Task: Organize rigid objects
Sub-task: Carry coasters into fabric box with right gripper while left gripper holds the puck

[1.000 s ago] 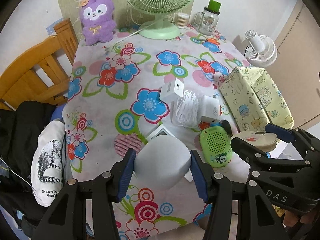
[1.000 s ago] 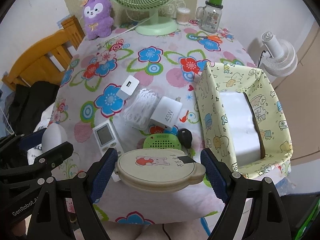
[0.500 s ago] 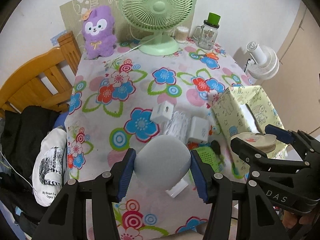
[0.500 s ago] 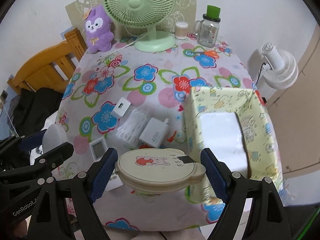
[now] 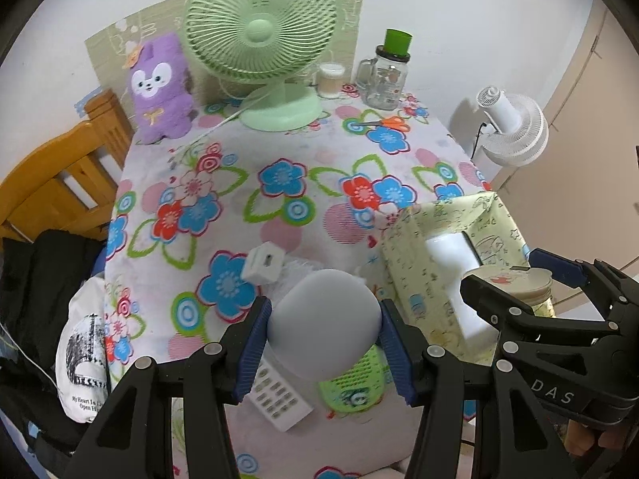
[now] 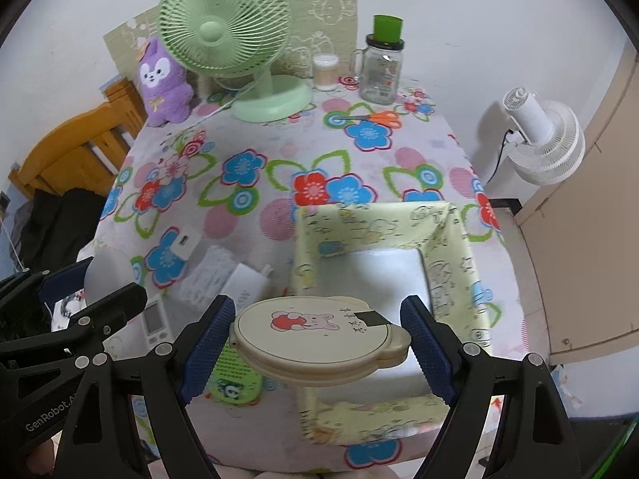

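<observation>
Your bench (image 6: 279, 207) has the yellow fabric box (image 6: 455, 247) near its right edge. Your right tongs (image 6: 319, 339) are clamped on the cream round case (image 6: 311, 333) above that box, and your left tongs (image 5: 323, 331) grip the grey egg-shaped speaker (image 5: 323, 319) over the white remote (image 5: 279, 399).

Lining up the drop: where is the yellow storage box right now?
In the right wrist view the yellow storage box sits open on the table's right side, directly beyond the round compact held in the right gripper, chargers to its left.
</observation>
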### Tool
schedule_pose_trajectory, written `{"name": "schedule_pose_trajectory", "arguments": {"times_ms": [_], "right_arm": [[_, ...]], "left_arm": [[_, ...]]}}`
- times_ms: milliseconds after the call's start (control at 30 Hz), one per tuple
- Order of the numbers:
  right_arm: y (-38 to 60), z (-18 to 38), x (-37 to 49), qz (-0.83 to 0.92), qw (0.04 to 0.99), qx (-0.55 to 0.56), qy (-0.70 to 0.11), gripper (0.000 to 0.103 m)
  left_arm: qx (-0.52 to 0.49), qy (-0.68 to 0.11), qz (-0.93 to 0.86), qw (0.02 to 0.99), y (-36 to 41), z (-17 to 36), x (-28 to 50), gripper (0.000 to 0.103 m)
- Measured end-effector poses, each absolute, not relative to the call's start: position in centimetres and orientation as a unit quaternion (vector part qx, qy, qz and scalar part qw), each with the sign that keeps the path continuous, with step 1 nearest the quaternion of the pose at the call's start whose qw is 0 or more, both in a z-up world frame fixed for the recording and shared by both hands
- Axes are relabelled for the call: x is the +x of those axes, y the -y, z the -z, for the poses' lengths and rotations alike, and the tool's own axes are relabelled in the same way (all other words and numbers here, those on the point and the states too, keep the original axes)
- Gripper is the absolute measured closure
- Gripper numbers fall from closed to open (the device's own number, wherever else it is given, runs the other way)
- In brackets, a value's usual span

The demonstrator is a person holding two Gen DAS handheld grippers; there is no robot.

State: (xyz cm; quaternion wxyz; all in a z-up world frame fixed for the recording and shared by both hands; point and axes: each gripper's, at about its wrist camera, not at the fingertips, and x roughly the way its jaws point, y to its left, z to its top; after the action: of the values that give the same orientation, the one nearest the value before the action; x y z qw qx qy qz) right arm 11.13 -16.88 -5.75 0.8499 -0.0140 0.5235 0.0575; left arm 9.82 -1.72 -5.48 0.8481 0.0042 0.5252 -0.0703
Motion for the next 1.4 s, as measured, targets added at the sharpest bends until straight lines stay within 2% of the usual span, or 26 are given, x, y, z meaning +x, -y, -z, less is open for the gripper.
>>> {"name": "schedule_pose_trajectory", "arguments": {"times_ms": [667, 1400], "right_arm": [[24.3, 7.3, 12.2, -0.045, 0.836, -0.002, -0.547, 0.017], [23.7, 15.2, 11.7, -0.108, 0.759, -0.041, -0.641, 0.016]], "left_arm": [[0.015, -0.538, 0.086, 0.838, 8.8, 6.9, 11.4, 0.047], [0.012, -0.571, 0.070, 0.818, 10.4, 10.9, 10.8, 0.047]]}}
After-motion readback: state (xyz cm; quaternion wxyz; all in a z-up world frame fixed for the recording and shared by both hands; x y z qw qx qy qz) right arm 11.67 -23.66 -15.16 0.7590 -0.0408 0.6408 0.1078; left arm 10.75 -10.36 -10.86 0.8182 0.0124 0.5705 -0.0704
